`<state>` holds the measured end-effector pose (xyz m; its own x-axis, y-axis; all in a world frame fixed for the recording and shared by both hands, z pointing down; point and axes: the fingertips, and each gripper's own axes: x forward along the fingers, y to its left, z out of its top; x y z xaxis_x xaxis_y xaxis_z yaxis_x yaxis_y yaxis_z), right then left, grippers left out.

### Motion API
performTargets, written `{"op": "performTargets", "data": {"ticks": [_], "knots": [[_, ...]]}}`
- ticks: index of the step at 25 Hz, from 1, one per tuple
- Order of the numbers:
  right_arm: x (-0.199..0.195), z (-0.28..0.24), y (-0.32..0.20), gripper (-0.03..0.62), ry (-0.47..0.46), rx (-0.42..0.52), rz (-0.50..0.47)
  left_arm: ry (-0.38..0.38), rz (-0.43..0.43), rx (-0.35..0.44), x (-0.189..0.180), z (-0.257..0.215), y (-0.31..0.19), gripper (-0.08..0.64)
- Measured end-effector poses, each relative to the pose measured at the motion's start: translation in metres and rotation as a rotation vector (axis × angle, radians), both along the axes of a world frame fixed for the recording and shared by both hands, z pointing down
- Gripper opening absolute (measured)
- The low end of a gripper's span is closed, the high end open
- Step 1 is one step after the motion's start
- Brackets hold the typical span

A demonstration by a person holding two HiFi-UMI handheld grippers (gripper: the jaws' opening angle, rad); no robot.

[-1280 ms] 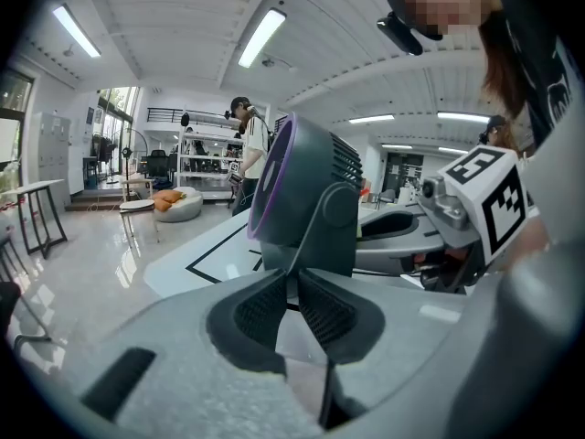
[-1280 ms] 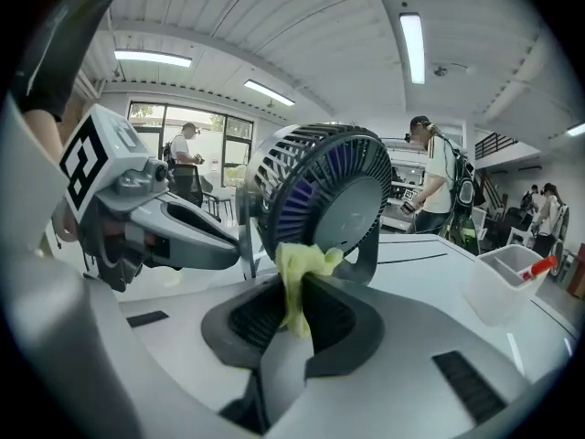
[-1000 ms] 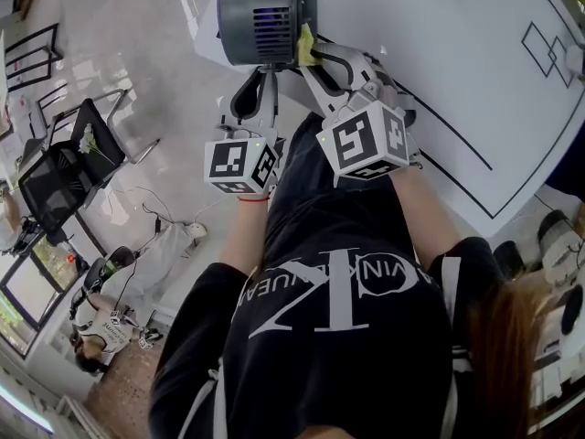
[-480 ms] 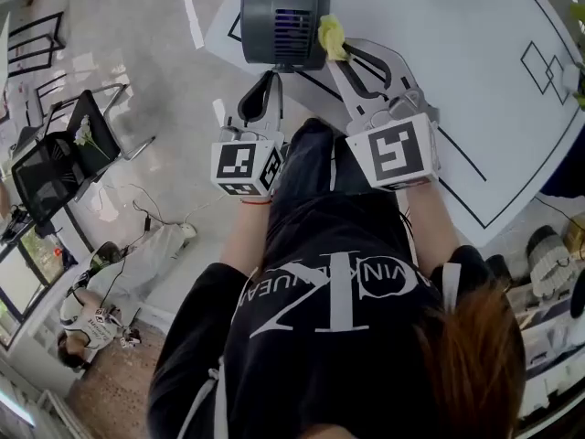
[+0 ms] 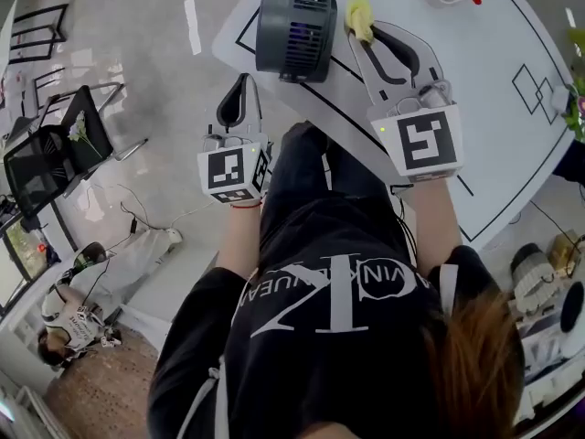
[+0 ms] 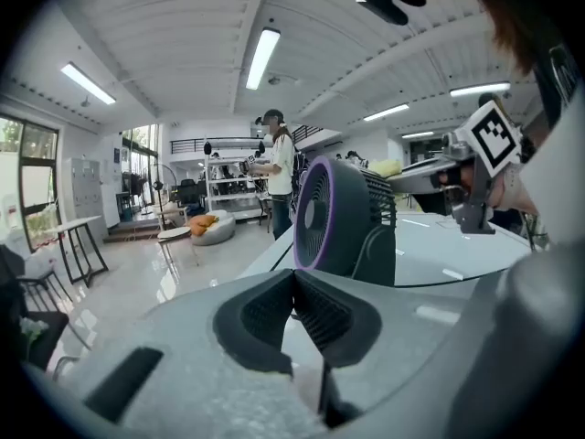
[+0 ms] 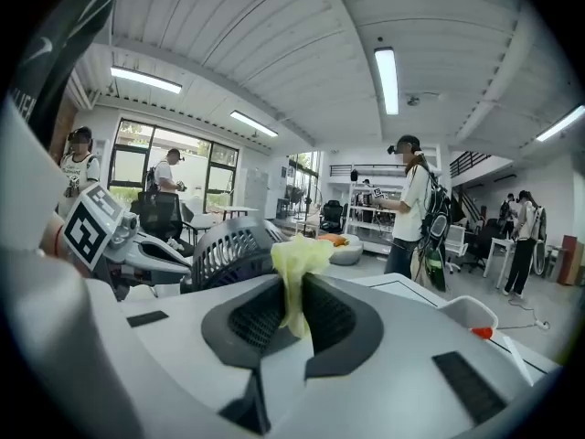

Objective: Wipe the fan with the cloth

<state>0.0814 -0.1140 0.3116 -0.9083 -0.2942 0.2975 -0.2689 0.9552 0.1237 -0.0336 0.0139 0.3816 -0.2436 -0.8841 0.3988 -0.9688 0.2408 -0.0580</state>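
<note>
Just cloth [image 7: 294, 262] in right claw [image 7: 292, 311].

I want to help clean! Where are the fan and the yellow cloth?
fan [image 5: 294, 27], head view, middle of its dark housing.
yellow cloth [image 5: 359, 18], head view, middle of the bunch.

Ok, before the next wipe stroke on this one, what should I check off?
1. Cloth gripped: ok. The yellow cloth is clamped in the jaws of the right gripper.
2. Cloth on the fan: not ok. It sits beside the fan, apart from it.
3. Fan stable: ok. It stands upright on the table, near the corner.
4. Left gripper bracing the fan: not ok. Its jaws are together and empty, short of the fan.
5. Blades stopped: cannot tell.
</note>
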Motion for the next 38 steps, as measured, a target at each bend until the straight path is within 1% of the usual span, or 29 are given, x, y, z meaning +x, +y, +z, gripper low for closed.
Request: {"op": "performTargets", "data": {"ticks": [2, 4, 7, 9, 11, 14, 16, 20, 24, 26, 31, 35, 38], "knots": [[-0.005, -0.013, -0.008, 0.057, -0.026, 0.011, 0.007, -0.034, 0.028, 0.01, -0.003, -0.009, -0.007, 0.011], [-0.014, -0.024, -0.015, 0.057, -0.042, 0.023, 0.001, -0.047, 0.046, 0.024, -0.012, -0.015, -0.019, 0.011], [-0.029, -0.035, -0.022, 0.057, -0.037, 0.05, -0.033, -0.039, 0.049, 0.05, -0.028, -0.023, -0.039, 0.01], [-0.039, -0.039, -0.028, 0.057, -0.032, 0.045, -0.049, -0.029, 0.055, 0.069, -0.034, -0.029, -0.053, 0.011], [-0.05, -0.04, -0.035, 0.057, -0.036, 0.017, -0.064, -0.018, 0.079, 0.078, -0.037, -0.029, -0.066, 0.011], [-0.068, -0.035, -0.041, 0.057, -0.044, -0.065, -0.099, -0.01, 0.121, 0.066, -0.041, -0.023, -0.081, 0.01], [-0.077, -0.029, -0.043, 0.058, -0.023, -0.109, -0.115, -0.006, 0.138, 0.063, -0.045, -0.02, -0.09, 0.011], [-0.084, -0.02, -0.051, 0.058, 0.005, -0.179, -0.107, 0.003, 0.161, 0.07, -0.052, -0.022, -0.106, 0.011], [-0.087, -0.016, -0.054, 0.057, 0.01, -0.242, -0.105, 0.002, 0.164, 0.073, -0.057, -0.024, -0.11, 0.009], [-0.086, -0.018, -0.051, 0.057, 0.014, -0.231, -0.117, -0.002, 0.162, 0.076, -0.058, -0.024, -0.109, 0.009], [-0.081, -0.033, -0.036, 0.057, 0.025, -0.164, -0.148, -0.005, 0.135, 0.078, -0.06, -0.029, -0.1, 0.009], [-0.072, -0.047, -0.019, 0.057, 0.006, -0.1, -0.189, -0.001, 0.111, 0.091, -0.058, -0.034, -0.092, 0.009], [-0.066, -0.052, -0.003, 0.057, 0.022, -0.049, -0.211, -0.005, 0.094, 0.102, -0.056, -0.039, -0.086, 0.009]]}}
